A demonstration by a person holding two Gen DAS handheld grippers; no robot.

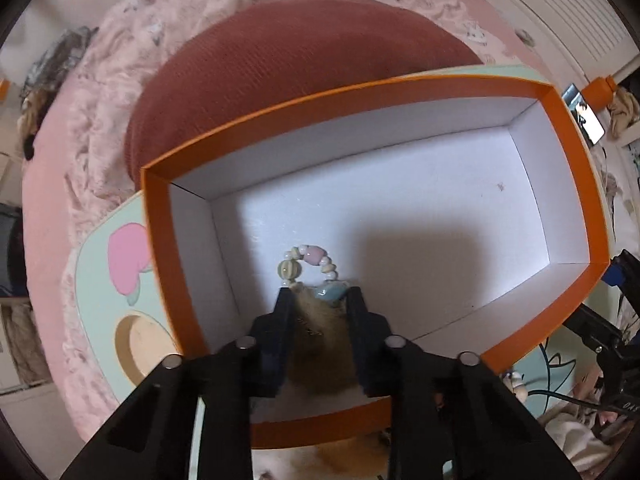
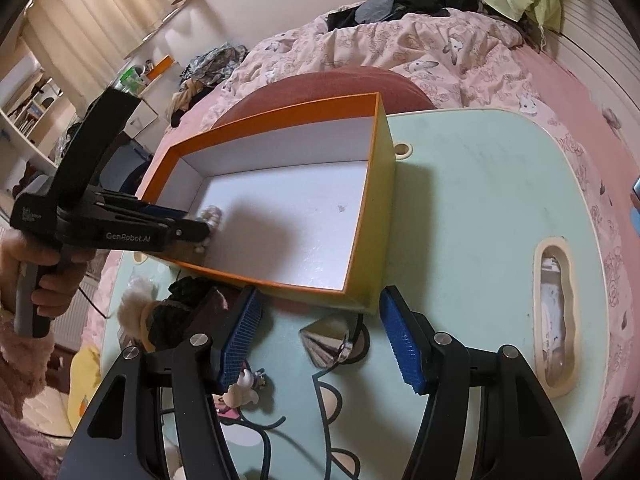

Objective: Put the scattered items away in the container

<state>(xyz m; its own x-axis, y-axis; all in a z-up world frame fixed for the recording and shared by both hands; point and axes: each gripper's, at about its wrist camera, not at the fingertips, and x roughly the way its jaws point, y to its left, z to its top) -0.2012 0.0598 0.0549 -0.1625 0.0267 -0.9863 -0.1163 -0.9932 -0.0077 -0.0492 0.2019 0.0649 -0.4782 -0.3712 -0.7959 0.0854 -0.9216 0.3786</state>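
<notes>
An open box with an orange rim (image 1: 556, 96) and white inside stands on a mint green table (image 2: 472, 208). My left gripper (image 1: 318, 294) is shut on a beaded charm with a tan fluffy pompom (image 1: 320, 328), held inside the box over its near left floor. It also shows in the right wrist view (image 2: 208, 220), reaching over the box rim (image 2: 280, 108). My right gripper (image 2: 320, 312) is open and empty, just in front of the box's near wall, above a shiny silver cone-shaped item (image 2: 326, 340).
On the table near the right gripper lie a black lace item (image 2: 176, 308), a white fluffy pompom (image 2: 134, 304) and a small figurine (image 2: 246, 388). A dark red cushion (image 1: 304, 60) and pink bedding (image 2: 440, 56) lie behind the box. The table has cut-out slots (image 2: 556, 316).
</notes>
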